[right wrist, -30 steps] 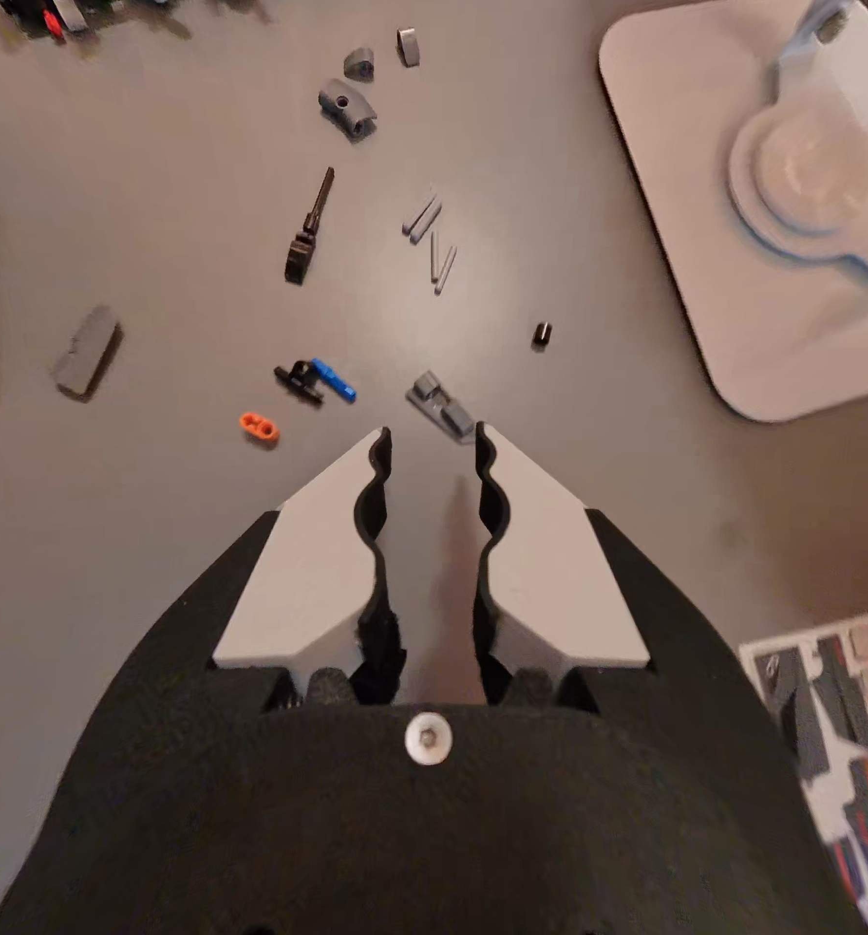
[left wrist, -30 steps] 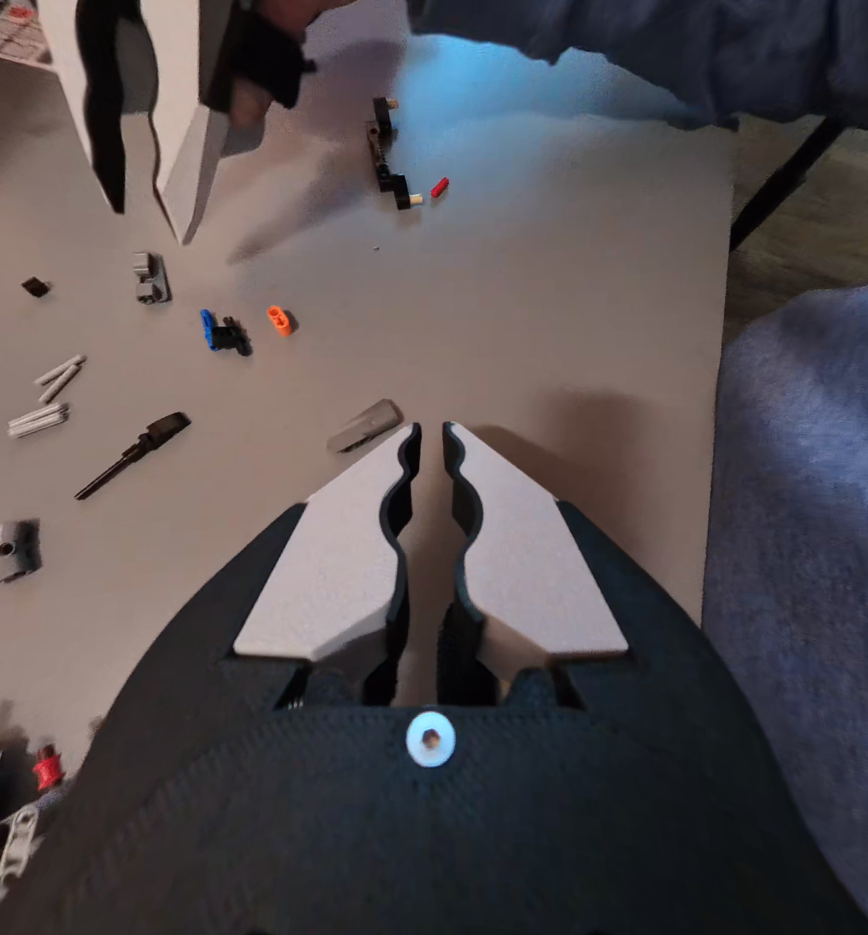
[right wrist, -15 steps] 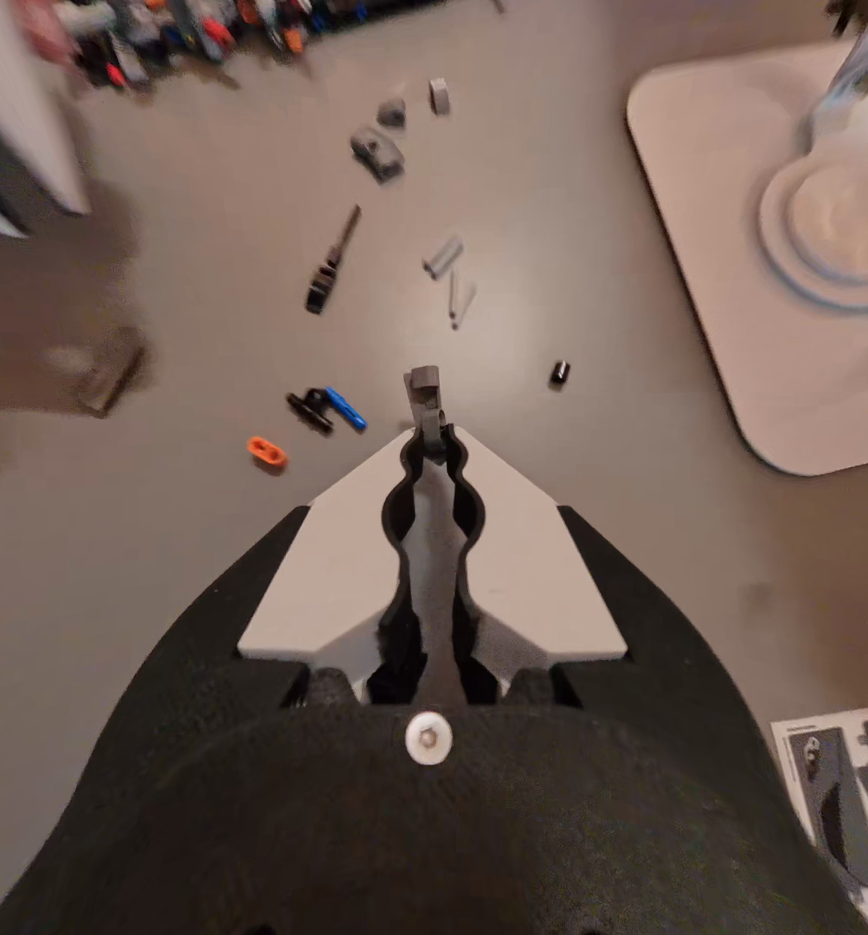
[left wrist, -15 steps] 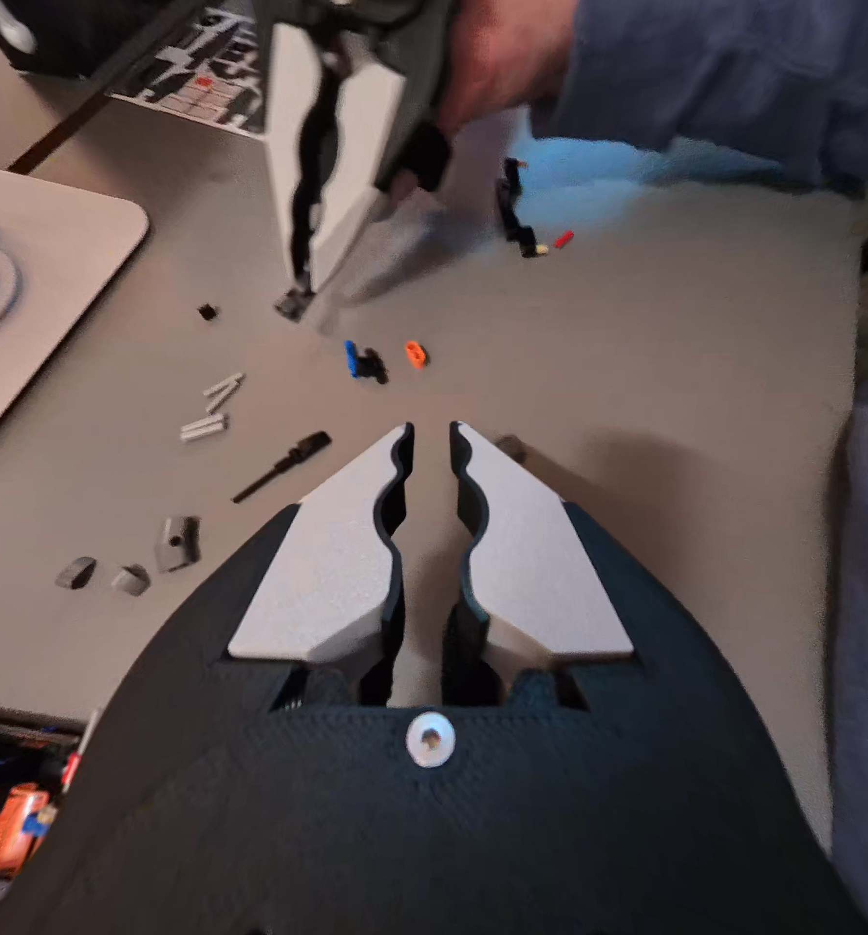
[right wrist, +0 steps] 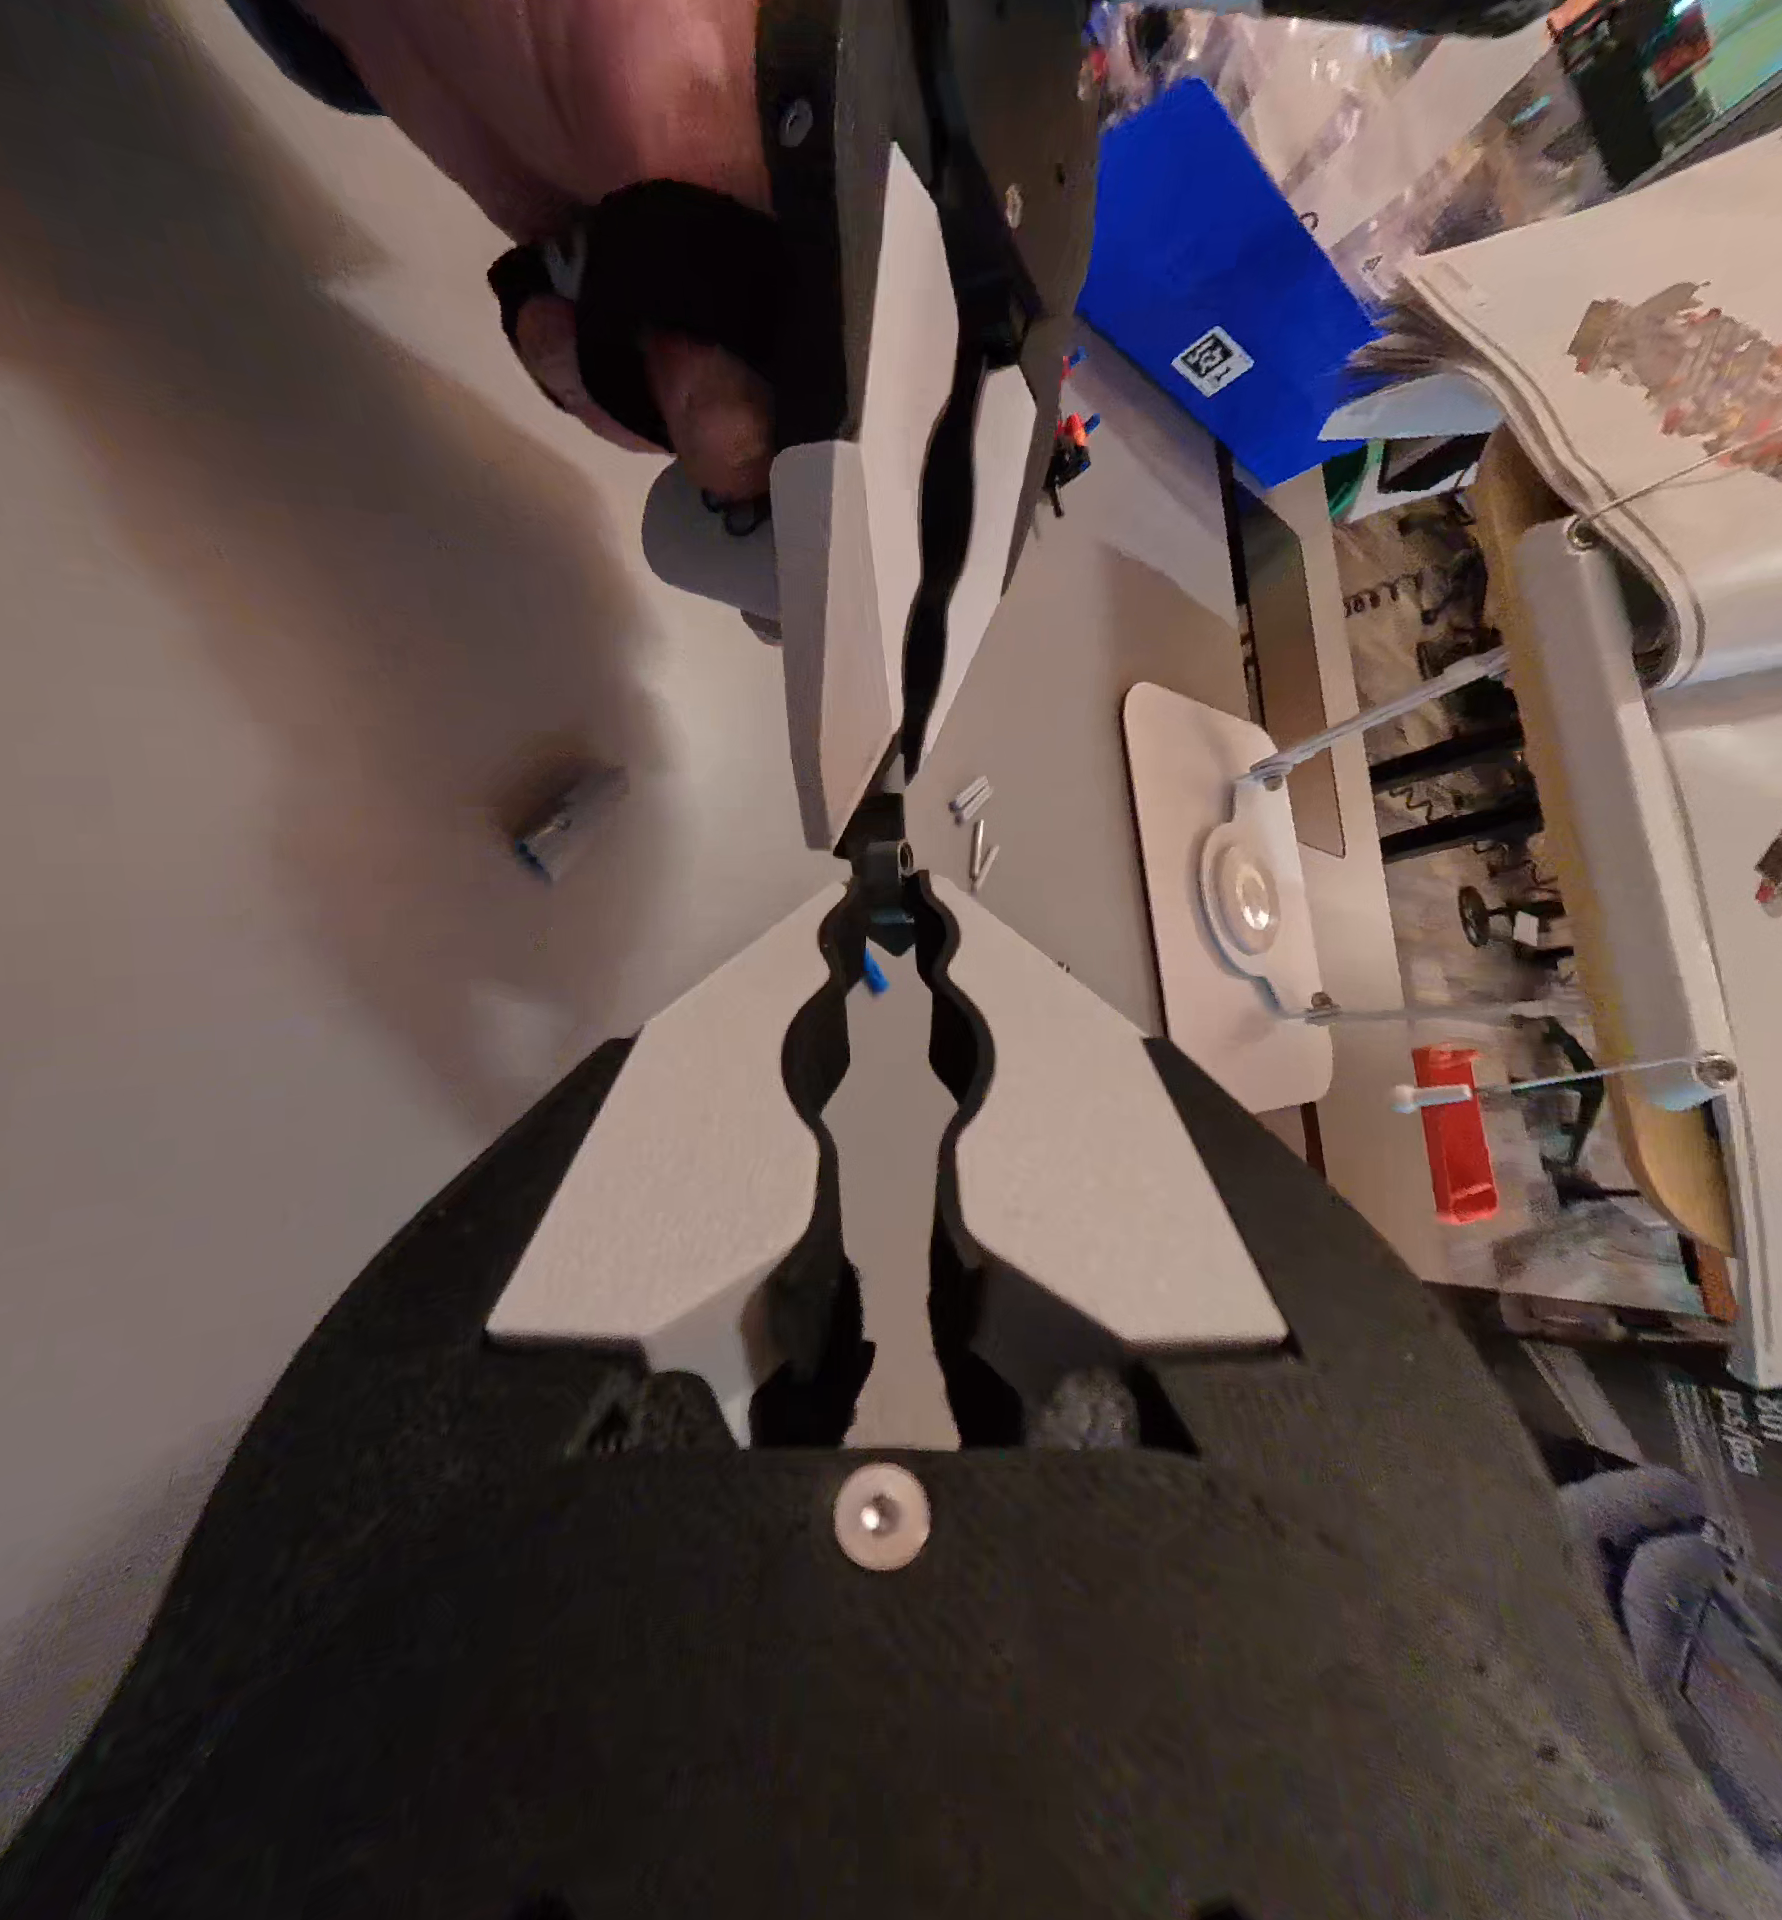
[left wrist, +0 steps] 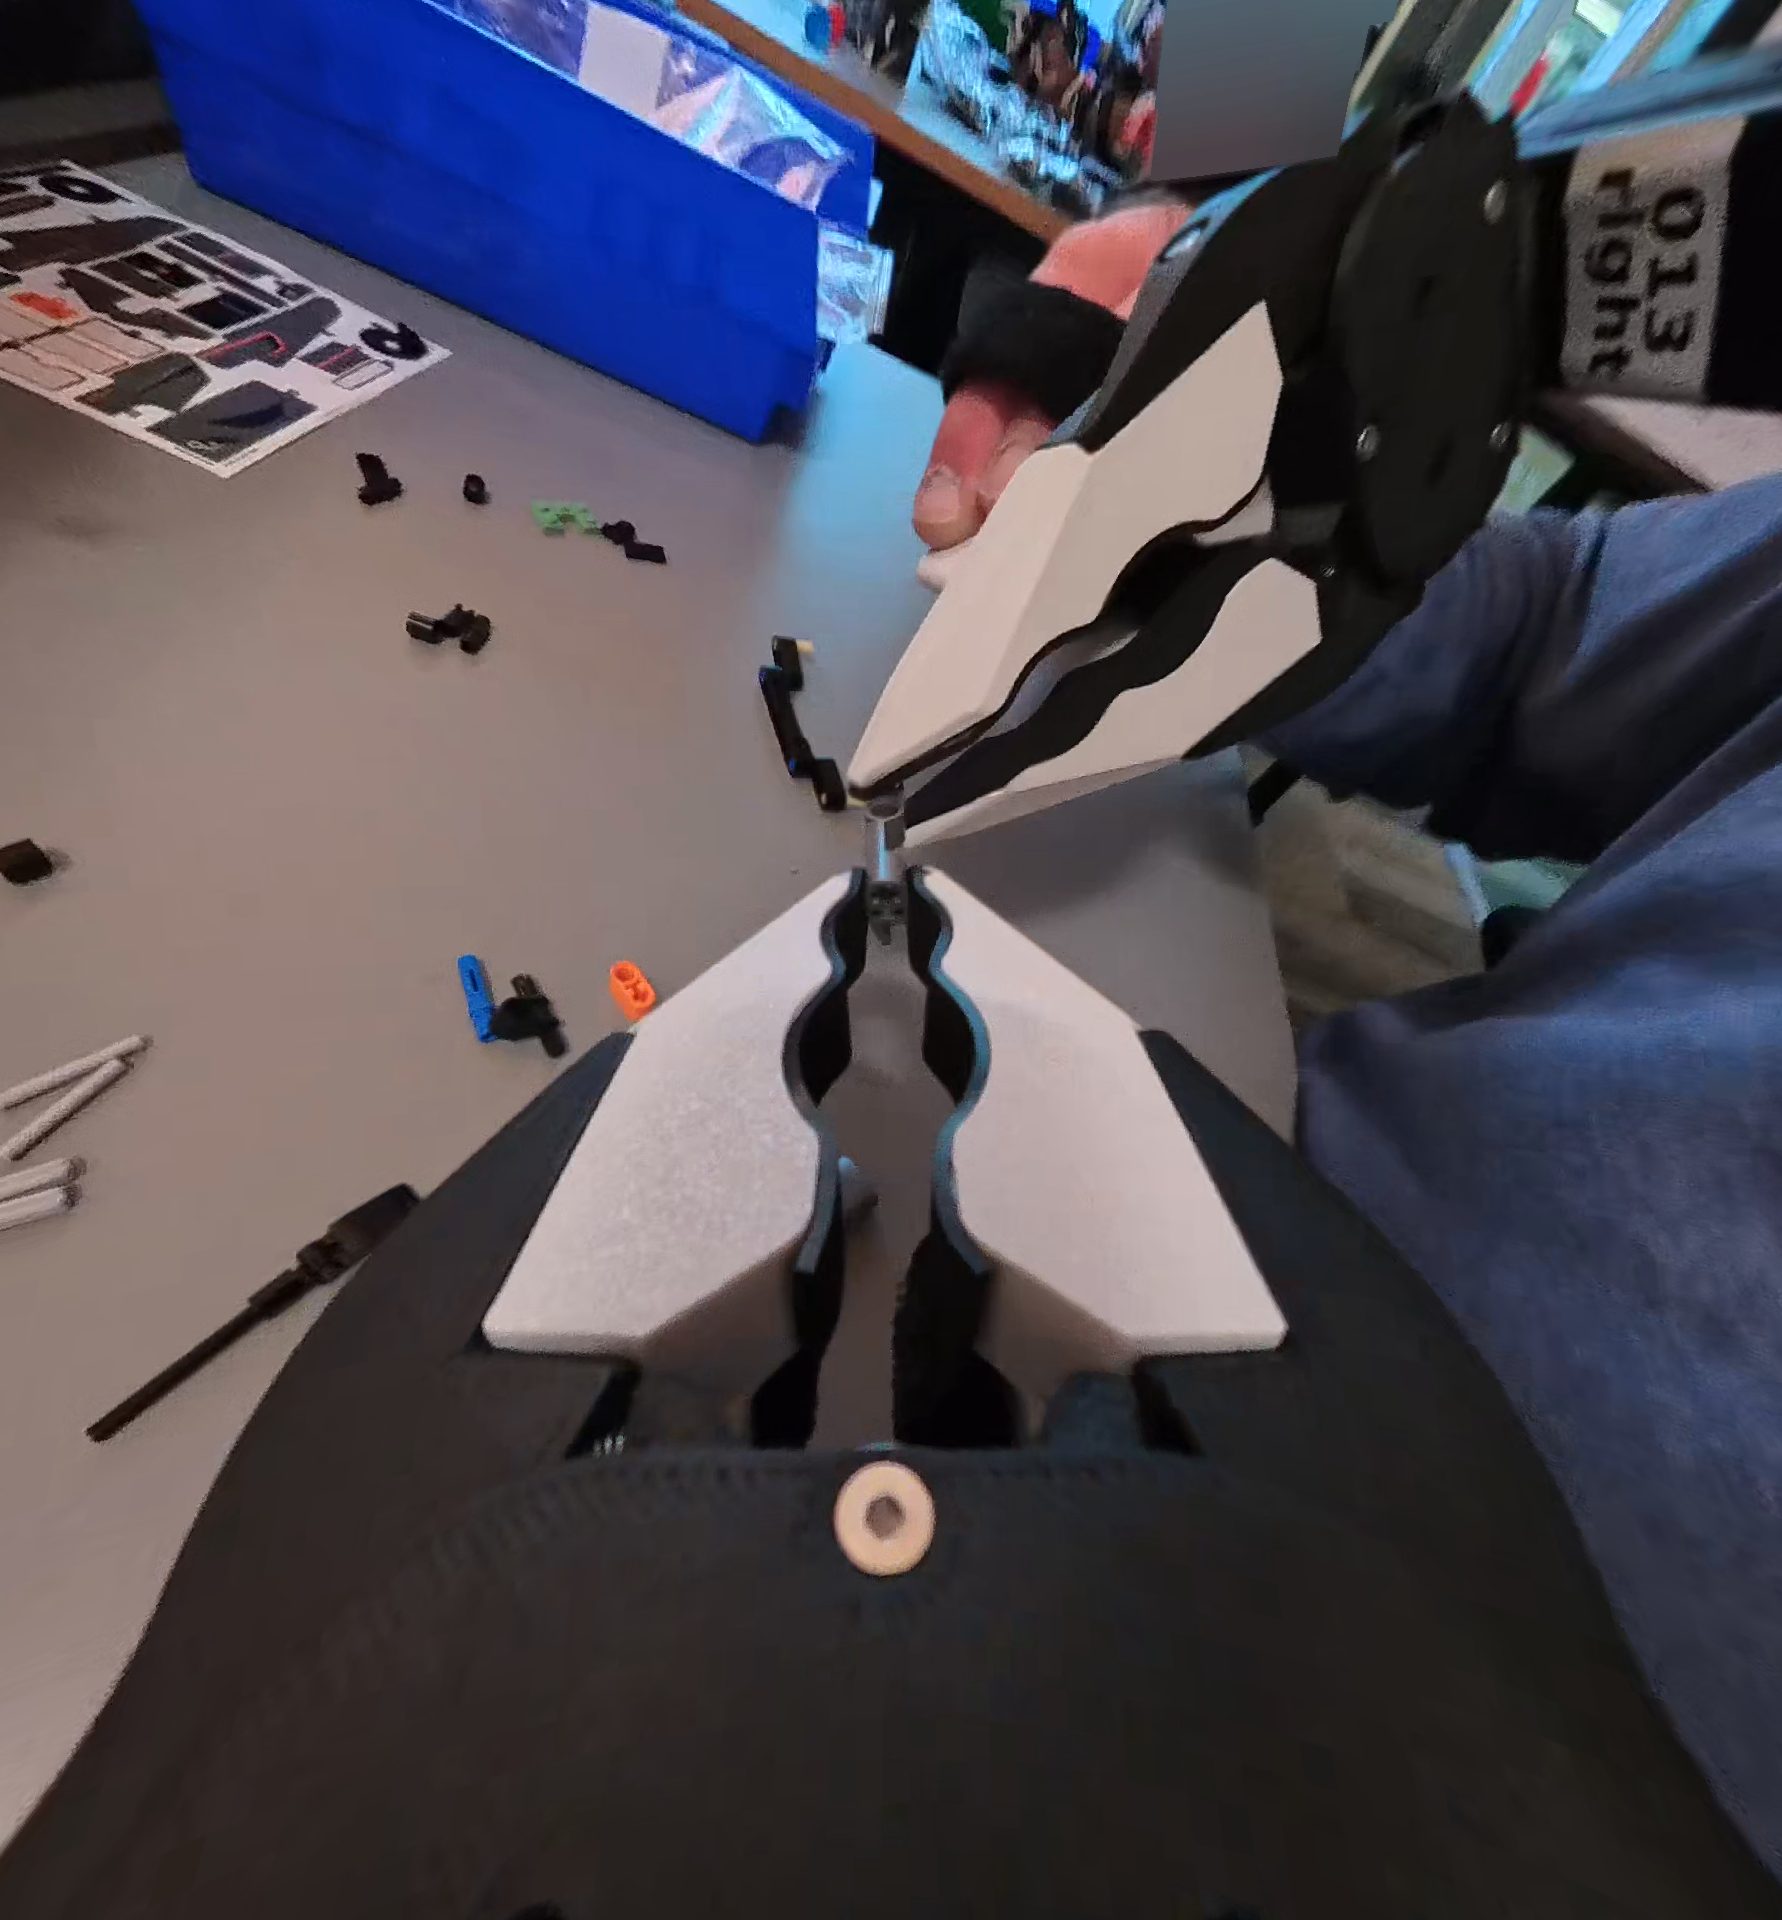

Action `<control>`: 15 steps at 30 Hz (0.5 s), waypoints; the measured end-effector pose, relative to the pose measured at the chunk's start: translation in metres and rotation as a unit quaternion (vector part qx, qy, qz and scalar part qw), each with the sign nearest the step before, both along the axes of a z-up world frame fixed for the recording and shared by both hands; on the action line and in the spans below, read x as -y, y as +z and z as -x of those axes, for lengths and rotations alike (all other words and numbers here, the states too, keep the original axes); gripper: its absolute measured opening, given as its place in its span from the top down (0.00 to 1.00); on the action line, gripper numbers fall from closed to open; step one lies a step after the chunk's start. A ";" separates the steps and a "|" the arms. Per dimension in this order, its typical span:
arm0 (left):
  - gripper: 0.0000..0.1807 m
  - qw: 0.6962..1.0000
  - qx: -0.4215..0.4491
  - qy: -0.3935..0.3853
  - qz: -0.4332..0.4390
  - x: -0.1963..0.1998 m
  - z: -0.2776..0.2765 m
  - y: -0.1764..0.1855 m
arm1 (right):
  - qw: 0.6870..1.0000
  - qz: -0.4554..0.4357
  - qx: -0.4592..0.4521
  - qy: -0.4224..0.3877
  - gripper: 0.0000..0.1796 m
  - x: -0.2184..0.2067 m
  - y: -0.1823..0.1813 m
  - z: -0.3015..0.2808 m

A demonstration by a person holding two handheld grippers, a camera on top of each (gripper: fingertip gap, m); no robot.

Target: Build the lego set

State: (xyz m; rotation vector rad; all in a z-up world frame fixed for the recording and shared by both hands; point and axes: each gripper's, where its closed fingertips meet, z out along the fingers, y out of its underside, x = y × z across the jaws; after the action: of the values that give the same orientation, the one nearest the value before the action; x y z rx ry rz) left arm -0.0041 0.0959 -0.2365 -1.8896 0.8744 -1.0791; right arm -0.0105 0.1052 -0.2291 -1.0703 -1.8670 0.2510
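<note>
We hold both claws tip to tip above the grey surface (left wrist: 243, 790). In the left wrist view, our left claw (left wrist: 884, 902) is pinching a small dark grey lego piece (left wrist: 884, 914) at its very tips, and a light grey stub (left wrist: 879, 850) rises from that piece toward the right claw (left wrist: 882, 802), which comes in from the upper right and is pressed onto the stub's far end. Whether the two bits are already joined into one we cannot tell.

In the right wrist view, our right claw (right wrist: 885, 902) is closed on a small black piece (right wrist: 882, 868) with a blue nub (right wrist: 874, 977) showing below it, while the left claw (right wrist: 871, 821) meets it from above, its tips closed together on the same small cluster. A hand (right wrist: 648, 208) in a black finger strap grips that claw's body.

On the surface to the left lie loose parts: an orange connector (left wrist: 633, 987), a blue pin (left wrist: 473, 997) touching a black connector (left wrist: 528, 1023), several light grey axles (left wrist: 45, 1101), a long black axle piece (left wrist: 263, 1304), a black beam with tan pins (left wrist: 799, 727) just beside the right claw's tips, a green piece (left wrist: 565, 516) and a few small black bits farther off. A printed sheet (left wrist: 149, 312) lies at the far left, next to a blue bin (left wrist: 513, 208).
</note>
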 end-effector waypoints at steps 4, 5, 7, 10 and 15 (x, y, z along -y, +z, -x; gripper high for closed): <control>0.98 0.992 -0.080 -0.019 -0.100 0.008 -0.014 -0.005 | 0.996 0.081 -0.010 -0.024 0.90 0.014 -0.006 -0.018; 0.98 0.985 -0.105 -0.031 -0.135 0.010 -0.020 -0.005 | 0.991 0.131 -0.020 -0.033 0.87 0.018 -0.006 -0.025; 0.98 0.964 -0.152 -0.056 -0.212 0.015 -0.032 -0.006 | 0.968 0.245 -0.040 -0.039 0.83 0.027 -0.002 -0.038; 0.98 0.912 -0.217 -0.109 -0.332 0.030 -0.054 -0.006 | 0.928 0.368 -0.041 -0.035 0.84 0.038 -0.003 -0.057; 0.98 0.833 -0.280 -0.143 -0.454 0.038 -0.078 -0.005 | 0.902 0.431 -0.003 -0.018 0.90 0.054 -0.013 -0.072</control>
State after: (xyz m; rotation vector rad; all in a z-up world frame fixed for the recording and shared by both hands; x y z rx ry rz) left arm 0.0741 0.0575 -0.2419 -1.2370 1.6754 -0.1083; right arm 0.0612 0.0509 -0.2417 -1.6666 -1.7348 1.1317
